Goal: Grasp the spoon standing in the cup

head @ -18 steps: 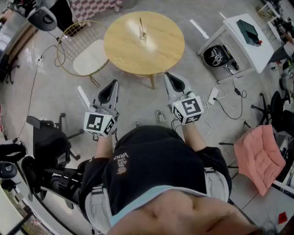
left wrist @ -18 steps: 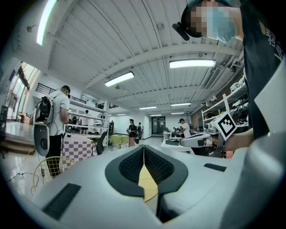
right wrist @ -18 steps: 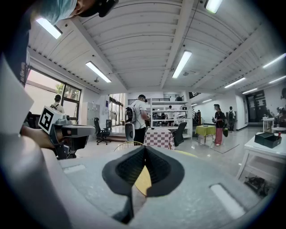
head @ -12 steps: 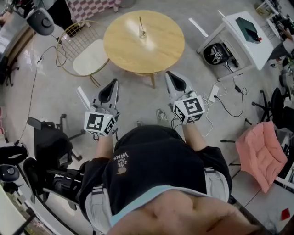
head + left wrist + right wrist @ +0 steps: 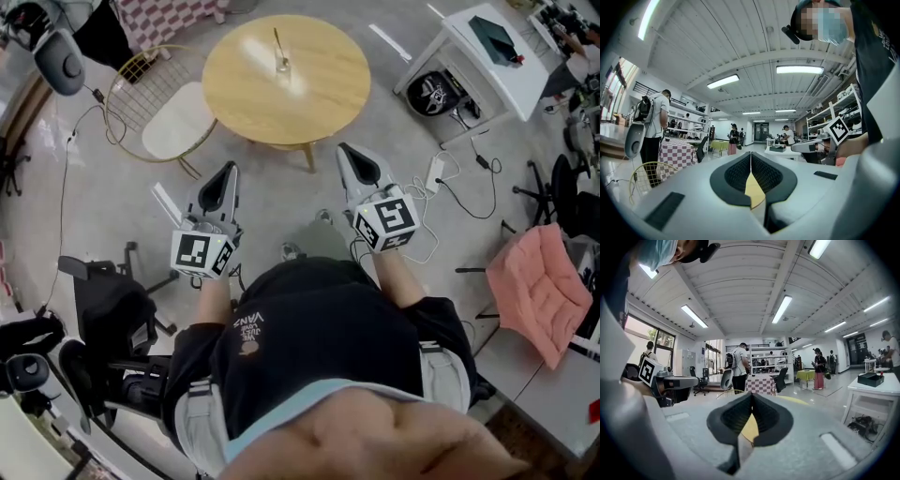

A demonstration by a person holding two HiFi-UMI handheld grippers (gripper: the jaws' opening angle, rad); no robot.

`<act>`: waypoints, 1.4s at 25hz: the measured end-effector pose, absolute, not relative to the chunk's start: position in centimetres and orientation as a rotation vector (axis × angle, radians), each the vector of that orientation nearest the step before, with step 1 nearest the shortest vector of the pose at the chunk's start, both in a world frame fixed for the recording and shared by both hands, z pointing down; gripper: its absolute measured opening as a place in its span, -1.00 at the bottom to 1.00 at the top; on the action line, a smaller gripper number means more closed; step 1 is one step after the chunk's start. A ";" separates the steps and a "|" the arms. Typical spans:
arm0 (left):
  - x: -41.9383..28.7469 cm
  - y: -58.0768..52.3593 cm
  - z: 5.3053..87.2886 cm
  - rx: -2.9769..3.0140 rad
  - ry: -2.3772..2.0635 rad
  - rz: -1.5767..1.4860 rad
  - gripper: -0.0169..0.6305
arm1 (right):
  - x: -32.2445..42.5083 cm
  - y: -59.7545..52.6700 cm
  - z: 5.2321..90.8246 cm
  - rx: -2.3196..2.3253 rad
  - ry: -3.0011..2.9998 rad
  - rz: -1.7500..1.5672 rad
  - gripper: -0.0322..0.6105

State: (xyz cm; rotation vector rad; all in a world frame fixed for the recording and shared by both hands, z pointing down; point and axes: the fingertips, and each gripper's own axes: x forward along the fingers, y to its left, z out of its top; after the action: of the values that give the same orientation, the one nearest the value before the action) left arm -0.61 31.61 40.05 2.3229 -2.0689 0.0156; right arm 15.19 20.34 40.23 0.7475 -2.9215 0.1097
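A thin spoon (image 5: 277,44) stands tilted in a small clear cup (image 5: 282,65) on a round wooden table (image 5: 319,94) at the top of the head view. My left gripper (image 5: 224,177) and right gripper (image 5: 352,159) are held side by side over the floor, short of the table's near edge. In each gripper view the dark pads meet at the tips with nothing between them: left gripper (image 5: 750,154), right gripper (image 5: 751,394). Only a yellow sliver of the table (image 5: 753,191) shows between the jaws; the cup is hidden there.
A wire-frame chair with a white seat (image 5: 173,119) stands left of the table. A white desk (image 5: 487,58) and a black helmet (image 5: 437,93) are at the upper right, cables (image 5: 441,187) on the floor, a pink-cushioned chair (image 5: 539,291) at right, a black chair (image 5: 108,305) at left. People stand far off.
The table, cup and chair have slid up and a little left in the head view. Both grippers keep their pose and stay shut.
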 end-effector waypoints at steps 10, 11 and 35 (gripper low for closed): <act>-1.7 27.0 39.5 2.335 -2.067 0.013 -0.91 | 13.8 15.9 39.9 0.749 -2.929 0.117 -0.90; -1.9 26.5 39.4 2.332 -2.073 0.011 -0.91 | 13.6 15.4 40.0 0.742 -2.931 0.120 -0.90; -2.1 14.0 40.1 2.206 -2.212 0.025 -0.91 | 12.0 2.2 41.2 0.524 -2.975 0.127 -0.90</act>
State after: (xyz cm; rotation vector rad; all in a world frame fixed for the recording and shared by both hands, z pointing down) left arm -2.06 13.99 40.05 2.2064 -2.2122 0.0253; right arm 11.97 2.16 41.21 0.5243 -2.9749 0.1265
